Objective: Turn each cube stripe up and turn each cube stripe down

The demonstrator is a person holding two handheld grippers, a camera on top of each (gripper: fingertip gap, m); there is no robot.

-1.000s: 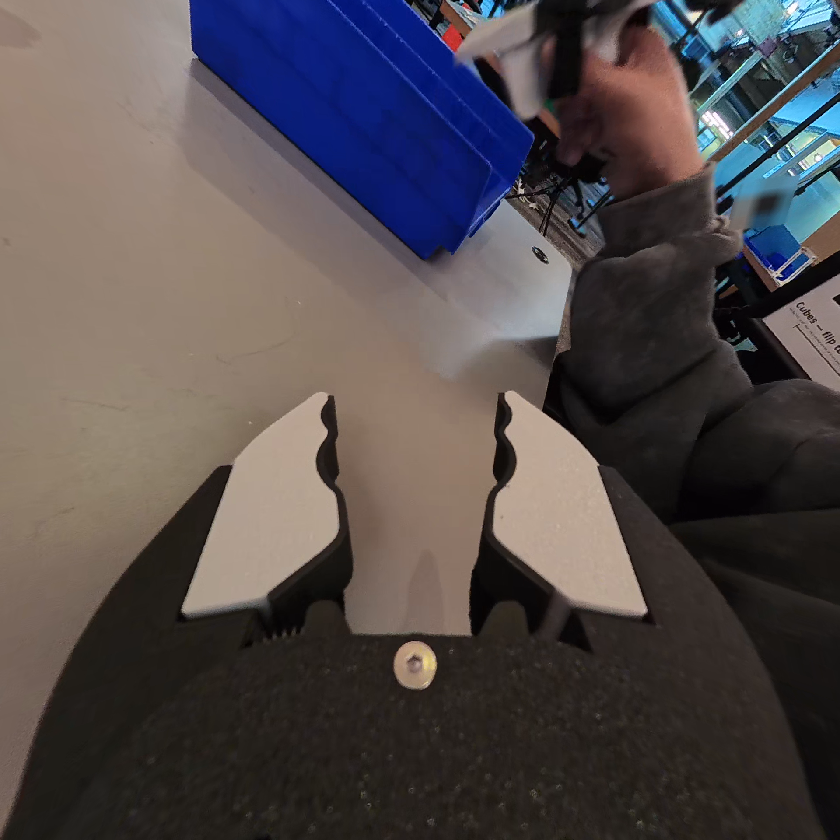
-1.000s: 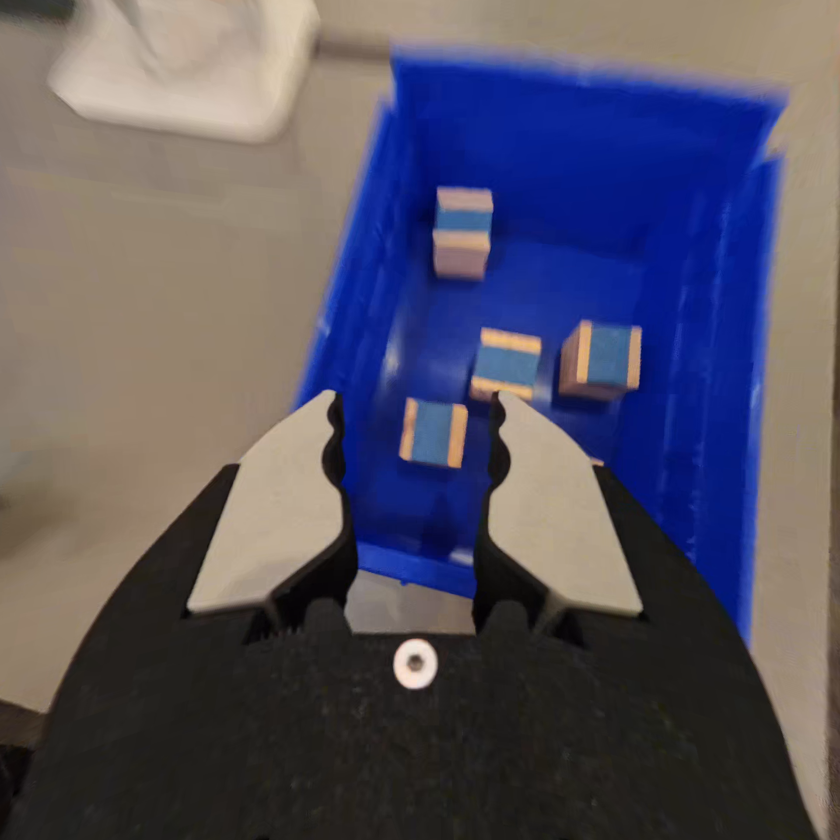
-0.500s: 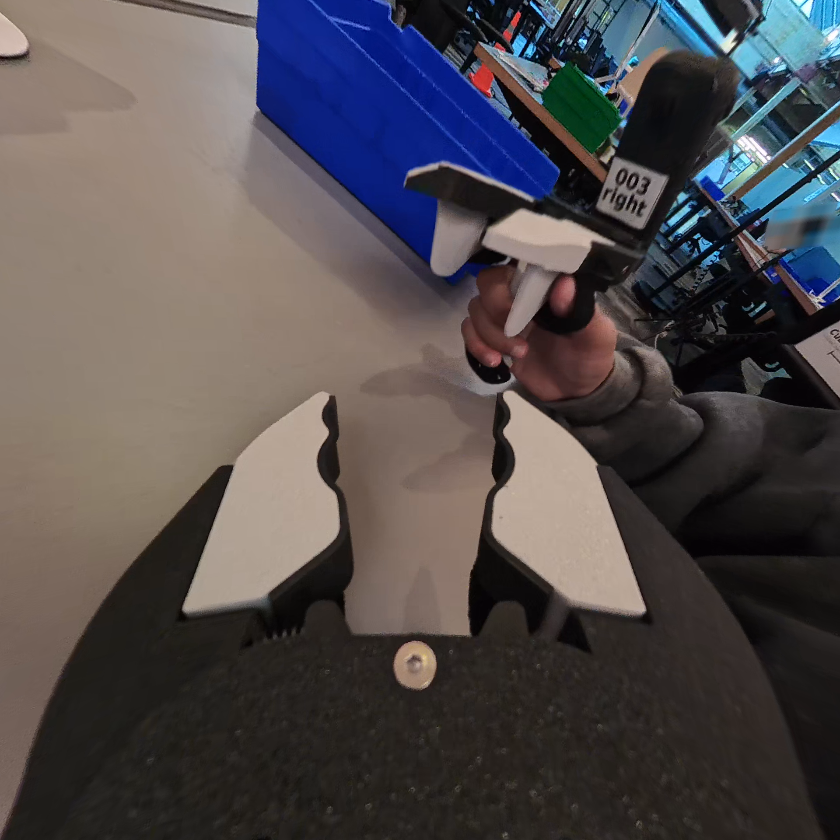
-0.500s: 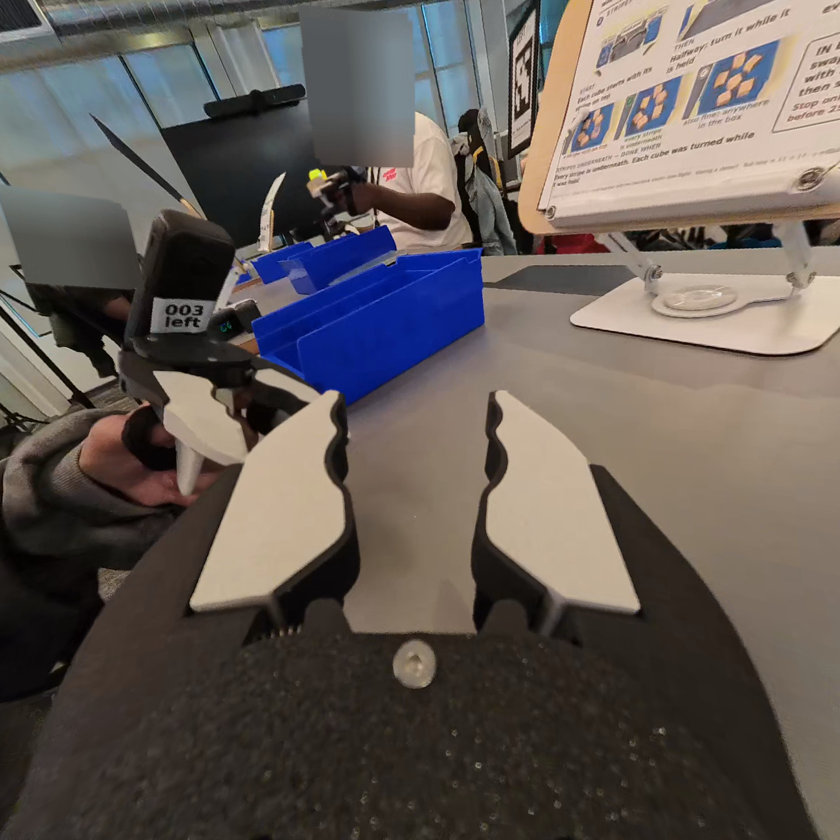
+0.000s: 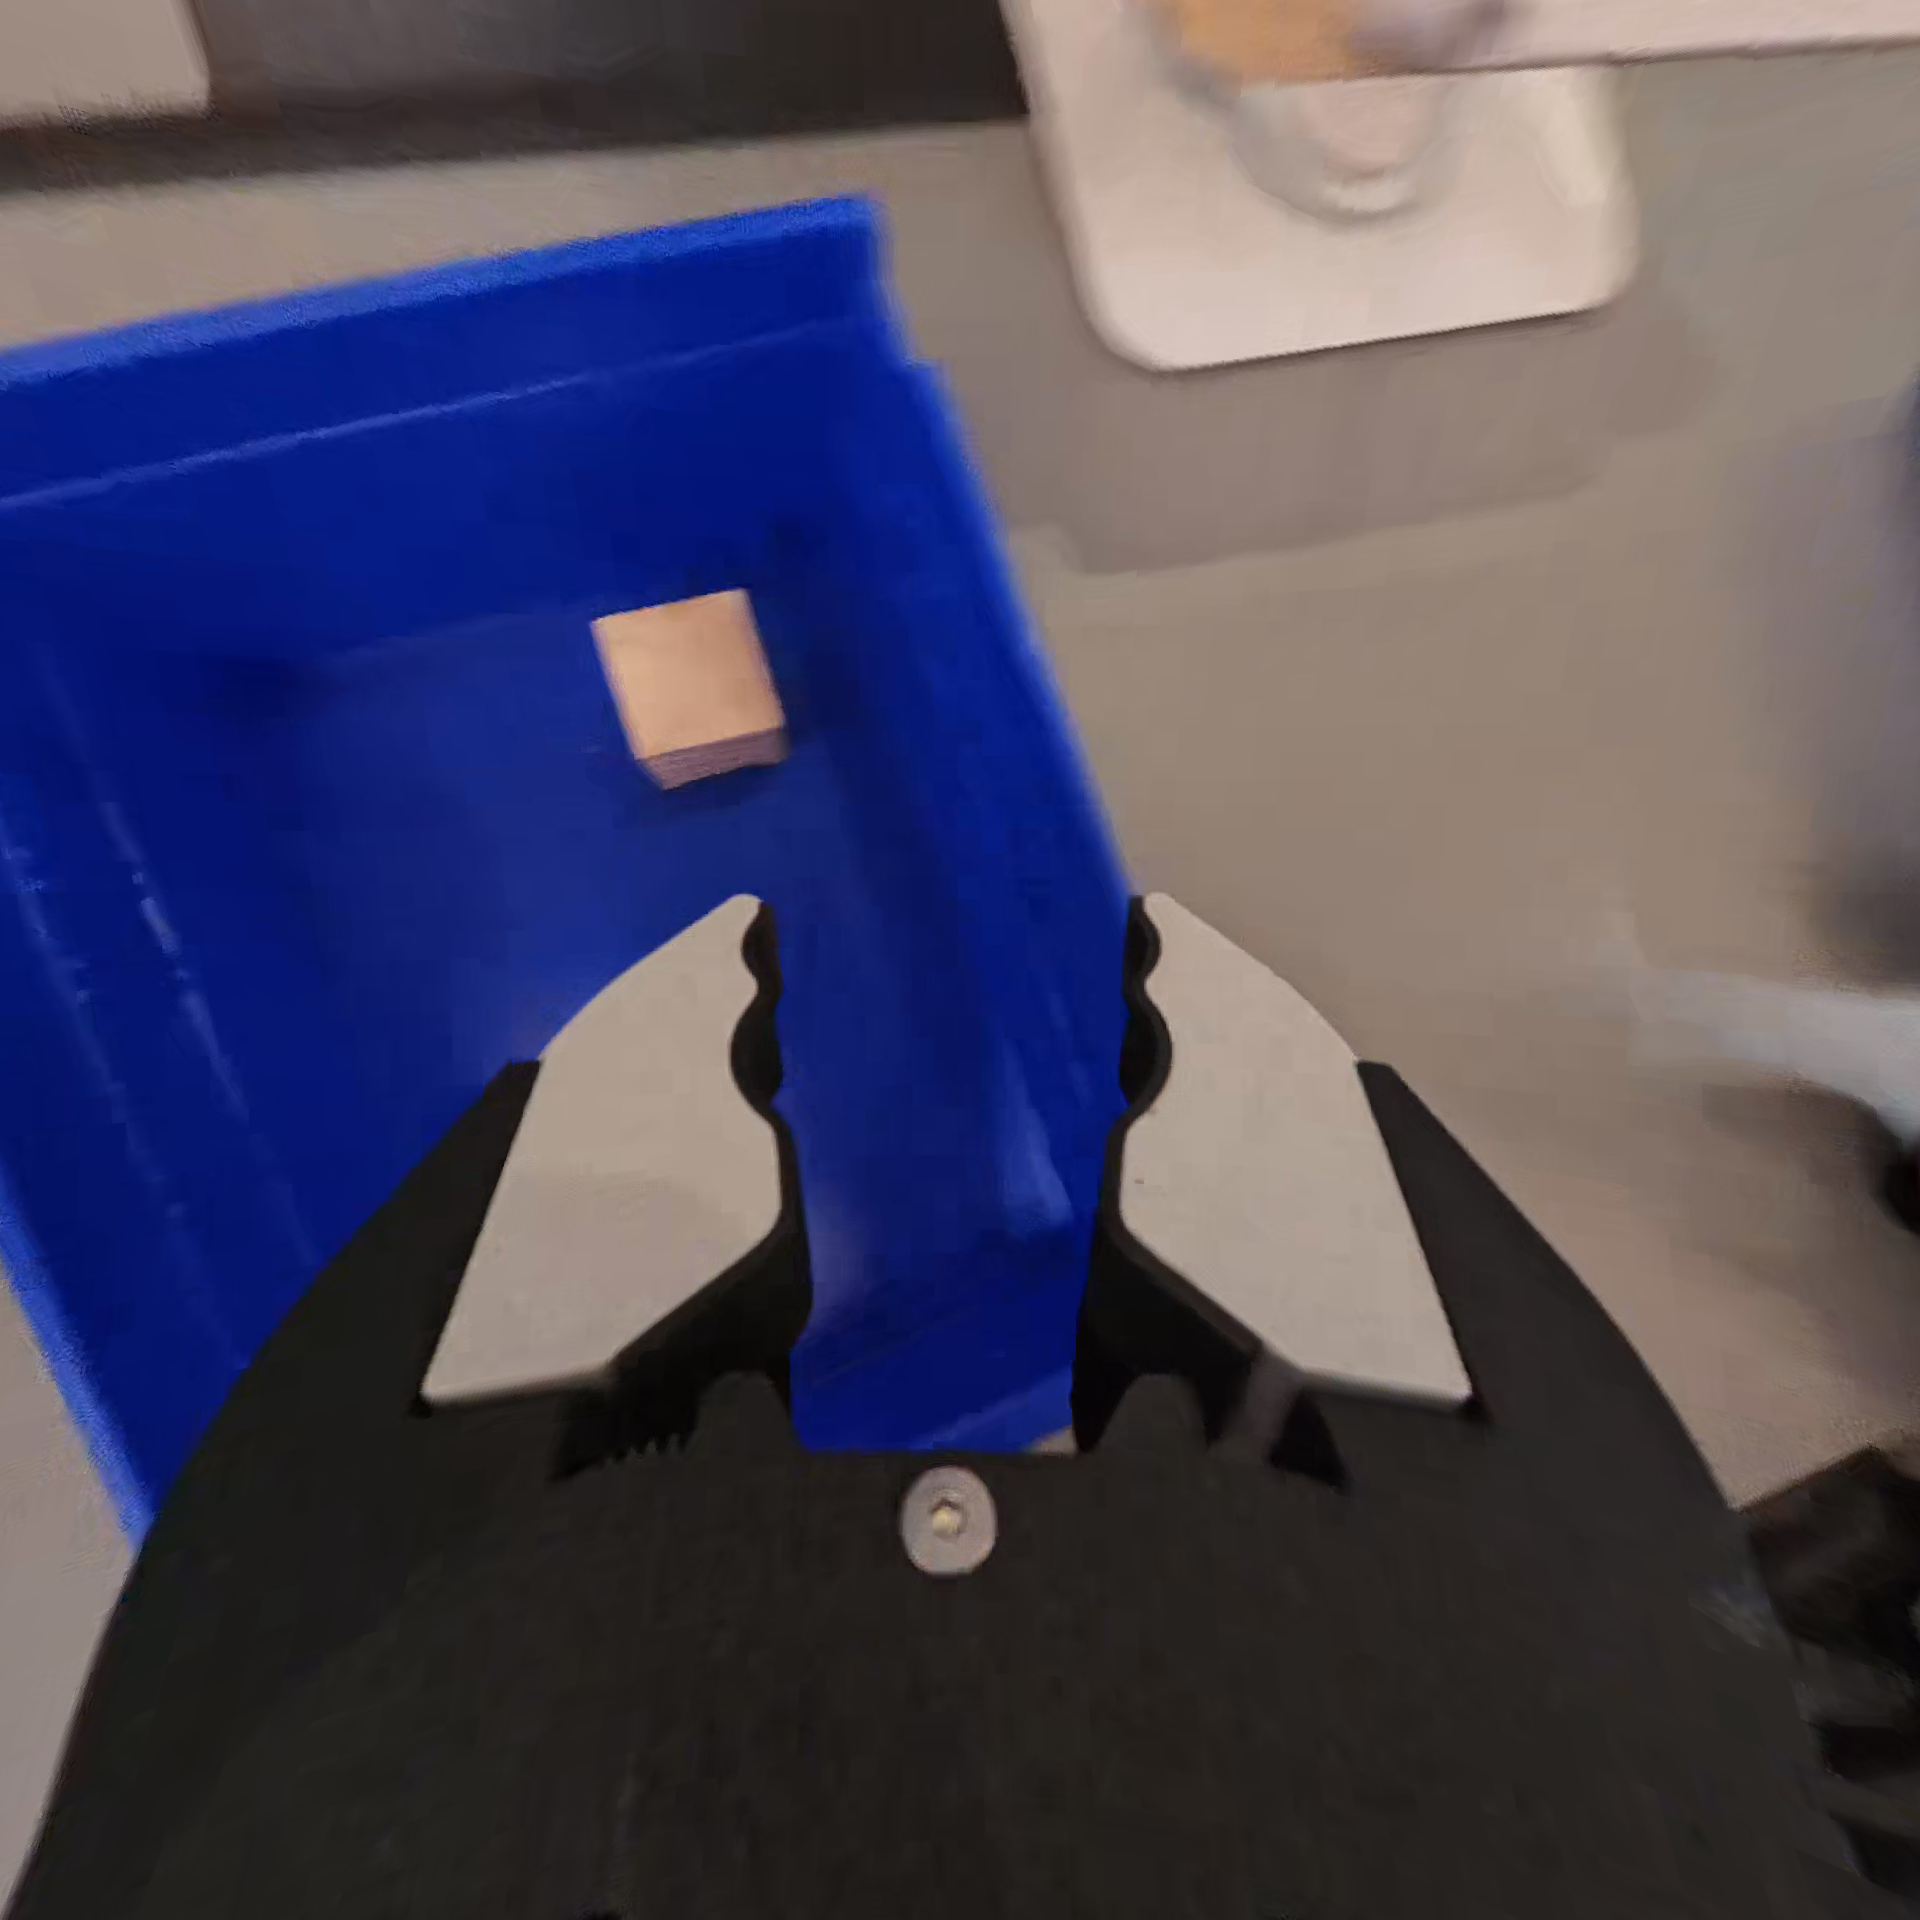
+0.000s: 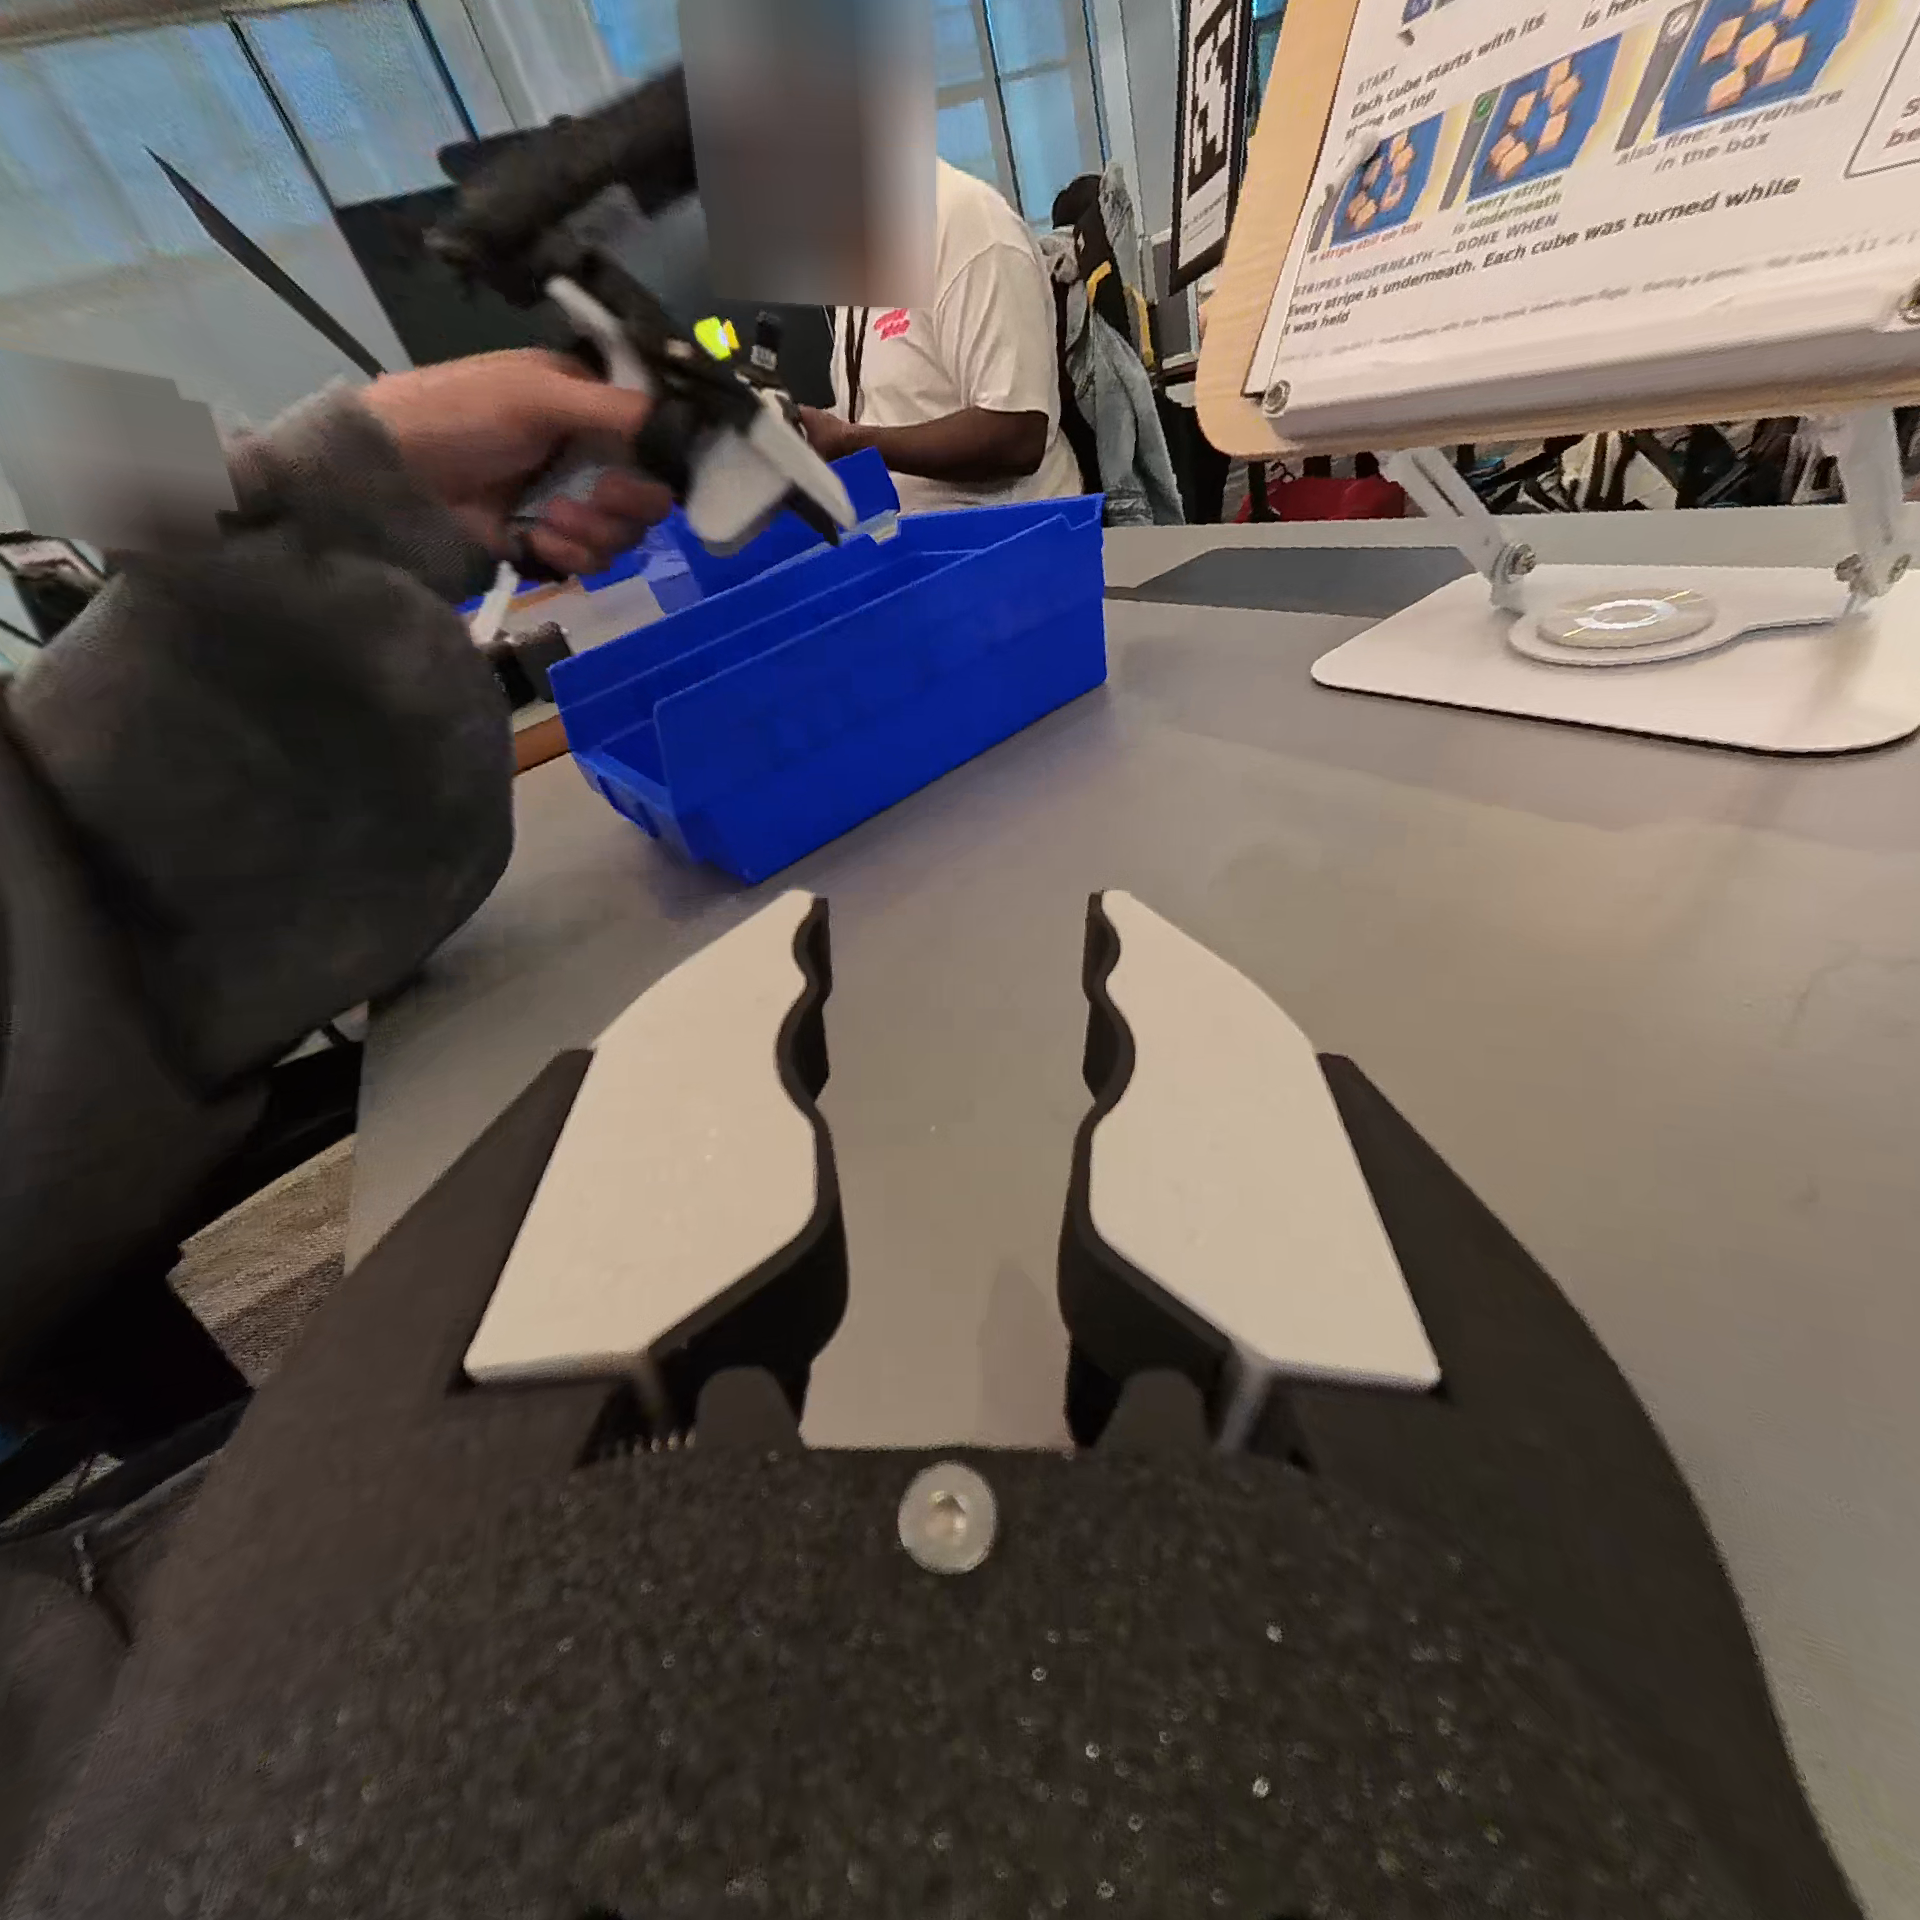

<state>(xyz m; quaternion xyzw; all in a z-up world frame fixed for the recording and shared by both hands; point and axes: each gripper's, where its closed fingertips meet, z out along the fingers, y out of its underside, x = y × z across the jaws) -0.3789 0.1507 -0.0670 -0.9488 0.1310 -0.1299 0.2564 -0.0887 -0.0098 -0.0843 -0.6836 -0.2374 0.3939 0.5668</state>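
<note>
The left gripper [image 5: 951,914] hangs over the blue bin [image 5: 940,540] looking down, its jaws spread apart and holding nothing; the right gripper [image 6: 956,904] sits low over the grey desk [image 6: 1455,987] near its front edge, jaws likewise apart and empty. The step in hand looks like the left gripper's approach to a cube [image 5: 691,681] that lies on the bin floor, close to the bin's right wall and toward its far end. To do it well, I would bring the fingers straight down so that they straddle two opposite side faces, keeping the outer finger clear of that right wall, then close squarely, lift clear of the floor and roll the wrist before setting it back. The cube appears as a small pale wooden block with a plain tan face upward and a darker, greyish side toward the camera; no stripe shows on the faces in view, though motion blur softens the detail. Only this one cube is visible here; much of the bin floor is hidden by the gripper. A white stand base [image 5: 1351,208] sits on the desk beyond the bin's far right corner.
</note>
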